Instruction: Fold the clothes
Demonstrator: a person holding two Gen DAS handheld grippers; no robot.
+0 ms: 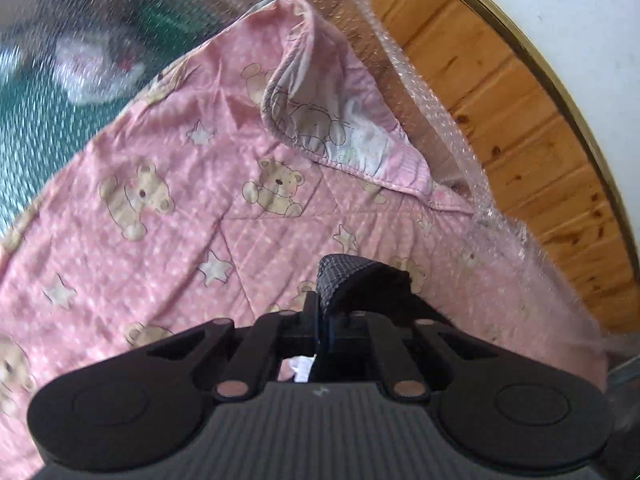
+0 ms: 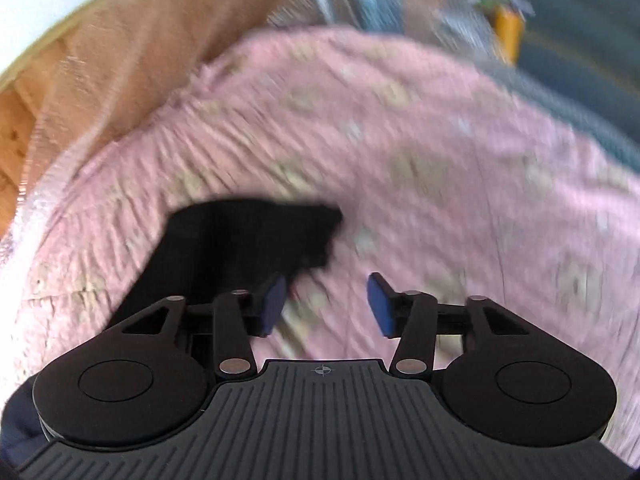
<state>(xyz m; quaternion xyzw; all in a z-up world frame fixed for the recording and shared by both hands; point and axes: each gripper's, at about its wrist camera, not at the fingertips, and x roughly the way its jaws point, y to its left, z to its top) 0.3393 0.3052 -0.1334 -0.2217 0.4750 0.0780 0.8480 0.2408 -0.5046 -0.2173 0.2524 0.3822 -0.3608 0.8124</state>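
Observation:
A dark checked garment [image 1: 352, 276] is pinched in my left gripper [image 1: 324, 322], whose fingers are shut on a fold of it; only that small fold rises in front of the fingers. Under it lies a pink quilt [image 1: 168, 208] printed with teddy bears and stars, one corner [image 1: 320, 120] turned up to show a white underside. In the blurred right wrist view, black cloth [image 2: 248, 236] hangs just left of and over my left finger. My right gripper [image 2: 326, 304] is open above the pink quilt [image 2: 440, 160], with nothing between its blue pads [image 2: 380, 306].
Clear bubble wrap [image 1: 436, 120] runs along the quilt's right edge against a wooden panel wall [image 1: 520, 128]; a white wall [image 1: 580, 20] is beyond. A green patterned surface [image 1: 44, 120] lies far left. Blurred items [image 2: 504, 28] sit past the quilt in the right wrist view.

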